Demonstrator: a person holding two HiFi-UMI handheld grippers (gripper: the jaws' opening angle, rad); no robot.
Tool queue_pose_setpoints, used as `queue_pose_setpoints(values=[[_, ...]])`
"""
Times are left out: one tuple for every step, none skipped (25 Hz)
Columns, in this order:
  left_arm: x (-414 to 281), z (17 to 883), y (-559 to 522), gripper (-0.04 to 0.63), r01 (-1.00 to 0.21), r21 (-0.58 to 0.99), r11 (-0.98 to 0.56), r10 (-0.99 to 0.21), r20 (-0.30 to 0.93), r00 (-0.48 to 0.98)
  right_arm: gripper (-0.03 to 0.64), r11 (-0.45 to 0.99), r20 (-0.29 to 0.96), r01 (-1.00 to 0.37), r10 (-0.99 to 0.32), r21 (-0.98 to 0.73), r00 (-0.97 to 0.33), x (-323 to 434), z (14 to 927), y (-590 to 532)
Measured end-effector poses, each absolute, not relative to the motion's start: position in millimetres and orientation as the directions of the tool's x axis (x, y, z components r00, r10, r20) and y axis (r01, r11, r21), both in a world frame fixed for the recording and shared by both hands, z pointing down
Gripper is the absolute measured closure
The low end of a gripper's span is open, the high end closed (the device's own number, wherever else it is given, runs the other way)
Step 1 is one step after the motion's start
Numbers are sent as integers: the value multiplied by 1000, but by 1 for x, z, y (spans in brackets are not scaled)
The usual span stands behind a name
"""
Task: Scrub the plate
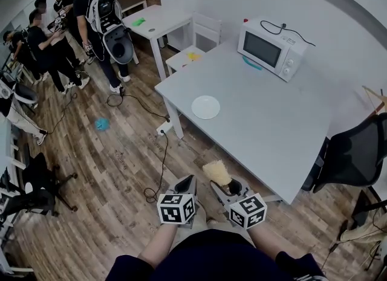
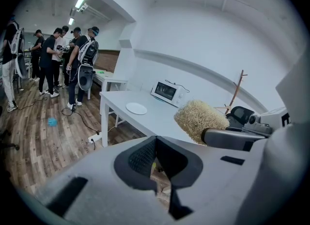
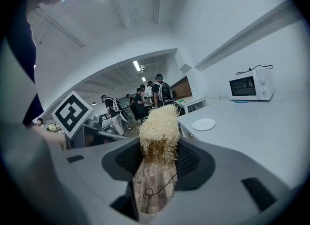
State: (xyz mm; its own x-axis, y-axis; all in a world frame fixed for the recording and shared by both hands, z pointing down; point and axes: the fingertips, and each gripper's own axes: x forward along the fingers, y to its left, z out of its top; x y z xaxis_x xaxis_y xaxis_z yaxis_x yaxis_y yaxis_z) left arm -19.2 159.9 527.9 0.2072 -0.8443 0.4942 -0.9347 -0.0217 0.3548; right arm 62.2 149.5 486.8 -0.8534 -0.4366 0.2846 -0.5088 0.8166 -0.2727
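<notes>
Though held out over the plank floor (image 1: pixel 109 171), short of the near corner of the white surface (image 1: pixel 272 129), clenched firmly all the same: right hand-held gripper (image 3: pixel 159 161), grasping a straw-coloured, fibrous scrubber (image 3: pixel 159 129). Seen plainly in the right gripper view: tangled fibres pinched between the ribbed pads, most of the bundle sticking out past the jaw tips. Clenched too, but on nothing: left hand-held gripper (image 2: pixel 154 157), pads pressed together in the left gripper view, only a sliver of floor showing beneath. Side by side in the head view, near each other but not touching, marker cubes toward the person's body.

Resting flat on the surface, well apart from both tools: a round white plate (image 1: pixel 205 106). Placed toward the surface's left edge in the head view, between the near corner and a white microwave (image 1: pixel 270 47) standing at the far side by the wall. Untouched by scrubber or jaws.

Around the surface: a black office chair (image 1: pixel 354 153) at the right, a white chair (image 1: pixel 205 29) and a smaller white table (image 1: pixel 158 20) beyond, a cable (image 1: pixel 163 159) trailing across the floor, a small blue item (image 1: pixel 101 124) lying on the planks. Standing in a group at the far left: several people (image 1: pixel 60 26) in dark clothes.
</notes>
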Motion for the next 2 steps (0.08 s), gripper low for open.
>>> queue_pose_setpoints(values=[[-19,528,161,577,-934,355,-22,-844,495,208,439,817,284,-508,-436,-273,-854,62,487,151],[-18,529,163,577,-934,356,-22,-843,496,208,439,817,283,-508,-436,-274,-854,62,487,153]])
